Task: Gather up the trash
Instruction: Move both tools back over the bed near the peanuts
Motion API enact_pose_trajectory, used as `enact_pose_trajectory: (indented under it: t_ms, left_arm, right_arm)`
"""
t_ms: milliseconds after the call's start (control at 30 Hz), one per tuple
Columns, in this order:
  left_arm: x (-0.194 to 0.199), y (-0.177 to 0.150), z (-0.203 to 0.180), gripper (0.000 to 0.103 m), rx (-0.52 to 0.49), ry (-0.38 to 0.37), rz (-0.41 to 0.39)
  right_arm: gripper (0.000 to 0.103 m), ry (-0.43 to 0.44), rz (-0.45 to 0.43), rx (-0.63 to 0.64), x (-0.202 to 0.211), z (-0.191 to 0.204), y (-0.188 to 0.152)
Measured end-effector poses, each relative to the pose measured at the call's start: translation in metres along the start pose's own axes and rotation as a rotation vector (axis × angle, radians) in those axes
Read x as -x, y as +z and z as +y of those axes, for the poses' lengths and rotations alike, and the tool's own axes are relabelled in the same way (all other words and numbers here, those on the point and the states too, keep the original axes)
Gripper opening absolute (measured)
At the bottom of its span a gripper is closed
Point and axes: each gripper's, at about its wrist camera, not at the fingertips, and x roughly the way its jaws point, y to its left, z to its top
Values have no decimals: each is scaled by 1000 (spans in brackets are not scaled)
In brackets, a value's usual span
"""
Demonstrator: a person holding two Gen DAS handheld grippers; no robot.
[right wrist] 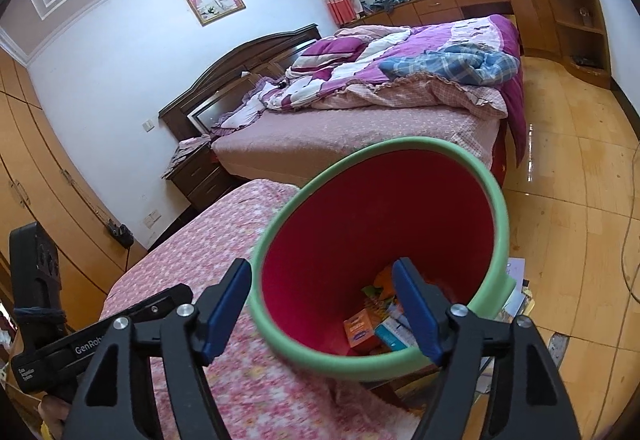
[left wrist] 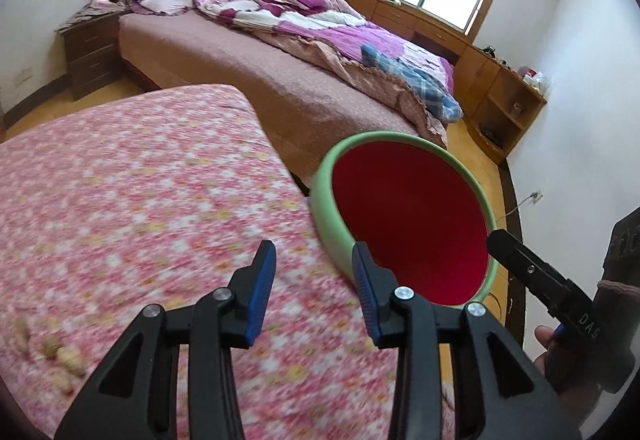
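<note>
A bin with a green rim and red inside [left wrist: 400, 216] stands at the right edge of a table covered in pink floral cloth [left wrist: 140, 180]. Seen from the right wrist, the bin [right wrist: 360, 208] holds an orange box [right wrist: 362, 332] and other packets and papers. My left gripper [left wrist: 314, 280] is open over the cloth just left of the bin, with nothing between its pads. My right gripper [right wrist: 320, 304] is open wide, one finger outside the bin, the other over its mouth, and the near rim runs between them untouched. A few blurred peanut-like bits [left wrist: 52, 352] lie on the cloth at the lower left.
A bed [left wrist: 240, 72] with rumpled purple bedding stands behind the table, a dark nightstand [left wrist: 88, 52] at its head. Wooden cabinets [right wrist: 560, 12] line the window wall. Papers [right wrist: 516, 280] and a cable [right wrist: 628, 240] lie on the wooden floor right of the bin.
</note>
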Motion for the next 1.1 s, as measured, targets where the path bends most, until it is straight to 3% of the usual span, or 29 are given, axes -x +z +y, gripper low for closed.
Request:
enact_pose_trajectory:
  t_ms: [133, 667, 1100]
  left_arm:
    - [23, -7, 13, 40, 18, 23, -17]
    - [111, -41, 72, 40, 108, 133, -101]
    - [172, -84, 132, 40, 211, 295, -166]
  right_arm:
    - [86, 10, -3, 23, 10, 20, -7]
    - [100, 76, 1, 170, 37, 121, -51]
    - [102, 125, -11, 299, 53, 189, -93]
